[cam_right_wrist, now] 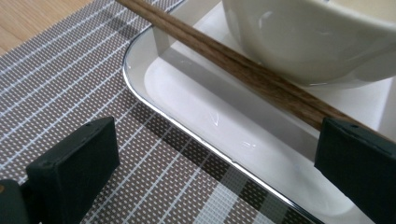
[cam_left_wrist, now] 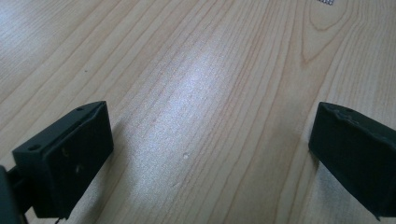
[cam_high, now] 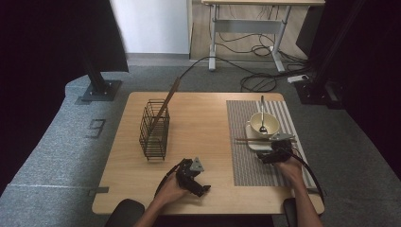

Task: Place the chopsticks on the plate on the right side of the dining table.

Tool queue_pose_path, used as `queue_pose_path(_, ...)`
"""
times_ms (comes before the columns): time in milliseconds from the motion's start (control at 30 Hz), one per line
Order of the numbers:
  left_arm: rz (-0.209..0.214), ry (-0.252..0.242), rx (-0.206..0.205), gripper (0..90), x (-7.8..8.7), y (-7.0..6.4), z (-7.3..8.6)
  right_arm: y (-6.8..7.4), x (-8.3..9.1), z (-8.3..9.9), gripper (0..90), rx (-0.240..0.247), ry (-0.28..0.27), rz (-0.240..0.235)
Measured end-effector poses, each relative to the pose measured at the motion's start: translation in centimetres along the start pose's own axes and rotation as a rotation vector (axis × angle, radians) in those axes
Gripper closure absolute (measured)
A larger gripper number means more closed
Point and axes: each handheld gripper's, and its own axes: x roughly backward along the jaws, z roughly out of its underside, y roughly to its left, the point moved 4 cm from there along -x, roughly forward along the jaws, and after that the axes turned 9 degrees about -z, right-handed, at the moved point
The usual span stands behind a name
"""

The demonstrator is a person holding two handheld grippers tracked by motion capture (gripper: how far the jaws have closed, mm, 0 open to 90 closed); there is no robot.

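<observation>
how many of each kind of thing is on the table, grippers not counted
wire basket: 1
placemat: 1
white tray: 1
bowl: 1
spoon: 1
chopsticks across the tray: 2
stick in the basket: 1
total: 8

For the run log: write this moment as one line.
left gripper: open, over bare table | right gripper: open, at tray edge | chopsticks: across tray | spoon: in bowl

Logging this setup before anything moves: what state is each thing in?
Left gripper: open, empty, over bare table.
Right gripper: open, empty, at the plate's edge.
Chopsticks: lying across the plate.
Bowl: upright, spoon inside.
Wire basket: upright, one stick leaning in it.
</observation>
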Motion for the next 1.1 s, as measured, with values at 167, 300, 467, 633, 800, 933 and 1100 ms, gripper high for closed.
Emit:
queue_pose_path(167, 0.000, 0.000, 0.000, 0.0, 0.0, 0.0, 0.0, -0.9, 1.5, -0.1, 0.0, -0.026, -0.041, 0.047)
queue_pose_path(300, 0.000, 0.000, 0.000, 0.0, 0.0, 0.0, 0.0, -2.1, 2.5, 0.3, 0.0, -0.072, -0.065, 0.096)
queue_pose_path(467, 0.000, 0.000, -0.001, 0.0, 0.0, 0.0, 0.0, -4.2, 4.1, 1.4, 1.9, -0.137, -0.087, 0.209)
queue_pose_path(633, 0.000, 0.000, -0.001, 0.0, 0.0, 0.0, 0.0, -5.5, 4.8, 2.2, 3.4, -0.203, -0.121, 0.258)
queue_pose_path(800, 0.000, 0.000, -0.001, 0.0, 0.0, 0.0, 0.0, -5.9, 4.4, 2.6, 6.7, -0.205, -0.106, 0.275)
queue_pose_path(933, 0.000, 0.000, -0.001, 0.0, 0.0, 0.0, 0.0, -6.2, 4.0, 2.8, 8.3, -0.216, -0.093, 0.270)
queue_pose_path(1100, -0.001, 0.000, 0.000, 0.0, 0.0, 0.0, 0.0, -6.4, 3.8, 3.0, 10.8, -0.241, -0.102, 0.254)
